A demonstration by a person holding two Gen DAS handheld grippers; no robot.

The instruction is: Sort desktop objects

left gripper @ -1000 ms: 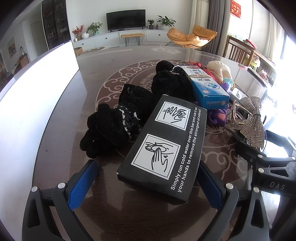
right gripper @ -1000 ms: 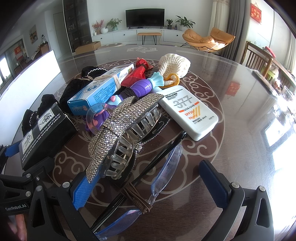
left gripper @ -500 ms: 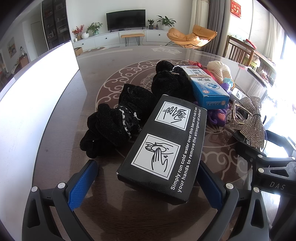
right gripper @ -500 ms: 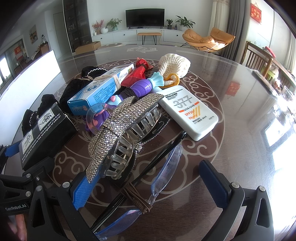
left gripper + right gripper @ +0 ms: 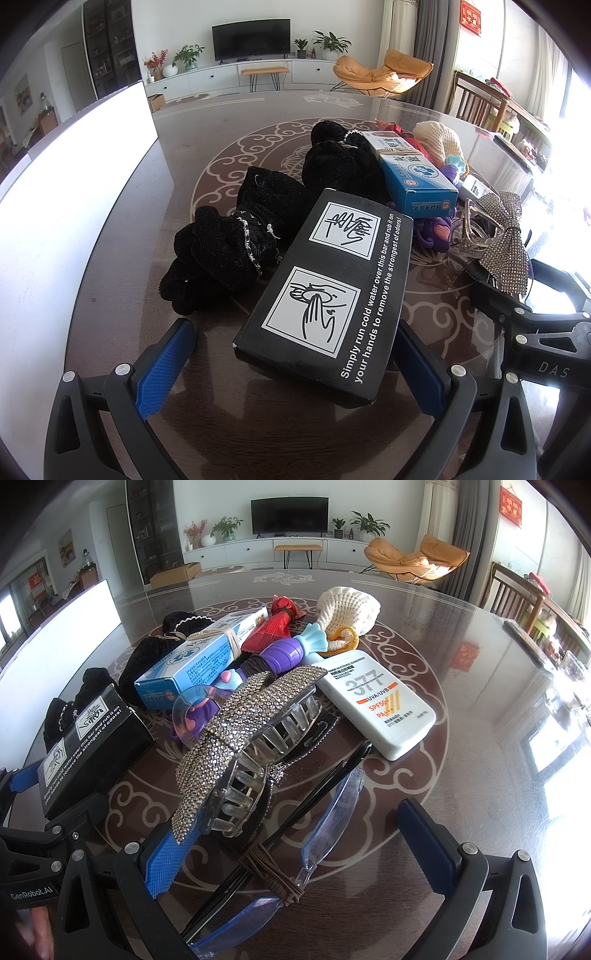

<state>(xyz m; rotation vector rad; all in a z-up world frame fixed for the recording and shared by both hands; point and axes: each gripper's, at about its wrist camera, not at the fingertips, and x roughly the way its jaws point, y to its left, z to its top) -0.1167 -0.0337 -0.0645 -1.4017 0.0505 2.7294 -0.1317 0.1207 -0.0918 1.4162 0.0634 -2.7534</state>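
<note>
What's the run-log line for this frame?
phase: pre-grasp | left gripper: open, jaws astride black box | right gripper: open, over glasses and rhinestone hair claw | nothing held

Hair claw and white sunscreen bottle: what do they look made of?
Hair claw: clear, glossy plastic teeth, apparently; the bow on top is studded with glittering rhinestone-like beads. White sunscreen bottle: smooth opaque plastic, likely, with a soft sheen and printed label.

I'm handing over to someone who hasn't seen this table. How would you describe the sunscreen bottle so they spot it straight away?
On the dark round table with the white swirl inlay, look at the right-hand edge of the clutter pile. The sunscreen bottle lies flat there, just beyond the rhinestone hair claw. It is the only white flat bottle, printed with a large grey 377 and orange SPF50+.
</note>
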